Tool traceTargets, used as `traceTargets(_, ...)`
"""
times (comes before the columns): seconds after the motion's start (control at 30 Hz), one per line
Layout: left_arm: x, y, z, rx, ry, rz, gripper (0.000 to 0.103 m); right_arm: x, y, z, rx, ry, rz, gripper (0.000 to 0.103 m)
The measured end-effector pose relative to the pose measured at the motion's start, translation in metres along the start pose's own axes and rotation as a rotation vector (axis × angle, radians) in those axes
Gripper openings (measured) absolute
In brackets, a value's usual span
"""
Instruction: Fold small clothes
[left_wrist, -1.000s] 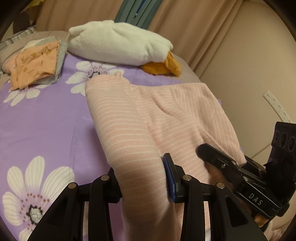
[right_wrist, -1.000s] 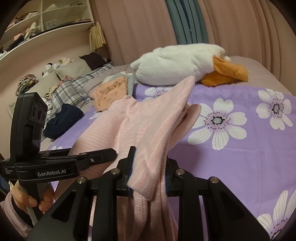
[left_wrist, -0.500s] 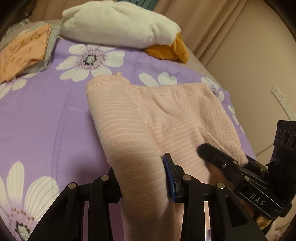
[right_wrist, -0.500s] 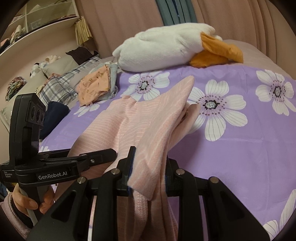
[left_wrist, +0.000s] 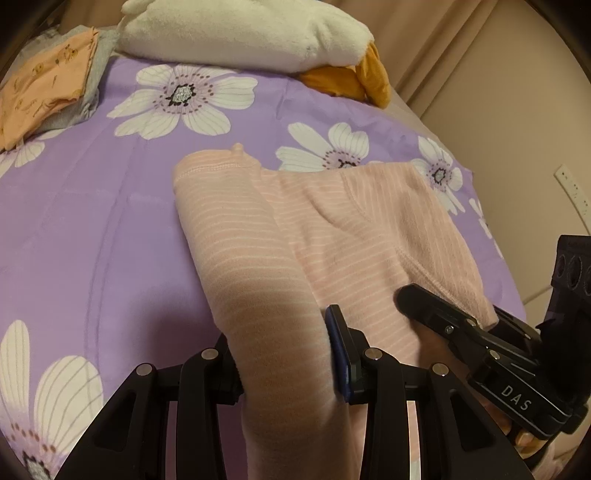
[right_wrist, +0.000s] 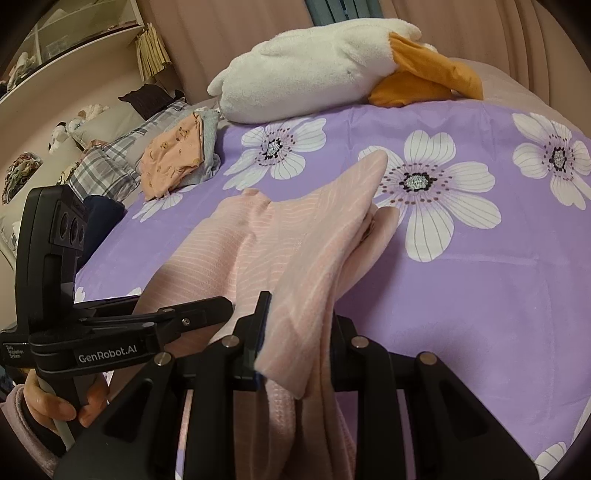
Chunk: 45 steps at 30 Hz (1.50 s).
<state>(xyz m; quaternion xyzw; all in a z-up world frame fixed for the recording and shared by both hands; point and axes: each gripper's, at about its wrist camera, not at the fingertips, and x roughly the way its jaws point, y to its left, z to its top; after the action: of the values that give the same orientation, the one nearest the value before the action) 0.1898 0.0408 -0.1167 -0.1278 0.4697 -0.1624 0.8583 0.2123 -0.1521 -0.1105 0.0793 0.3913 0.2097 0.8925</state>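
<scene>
- Left claw (left_wrist: 284, 354) and right claw (right_wrist: 295, 343) both clamped on near edge of pink striped garment (left_wrist: 332, 236).
- Both lower than a second ago; far end now draped on purple bed cover (left_wrist: 110, 221).
- Lay-down nearly done, next fold pending.

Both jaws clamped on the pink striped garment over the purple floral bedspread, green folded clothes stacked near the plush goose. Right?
One detail is wrong: the folded clothes near the plush goose are orange on top of grey, not green; the right wrist view shows it. The rest holds: left gripper and right gripper both clamp the pink striped garment over the purple floral bedspread.
</scene>
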Motion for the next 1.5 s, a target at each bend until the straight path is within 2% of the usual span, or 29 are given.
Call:
traceTargets(0.63,0.014,0.002,-0.002,0.007,0.044,0.037,0.036,0.016,-0.007,-0.011,0.021,0.051,-0.012,0.025)
traceTargets(1.5,0.016,0.011,-0.007,-0.018,0.055,0.035,0.038,0.021,-0.019,-0.021,0.055,0.078,-0.014,0.029)
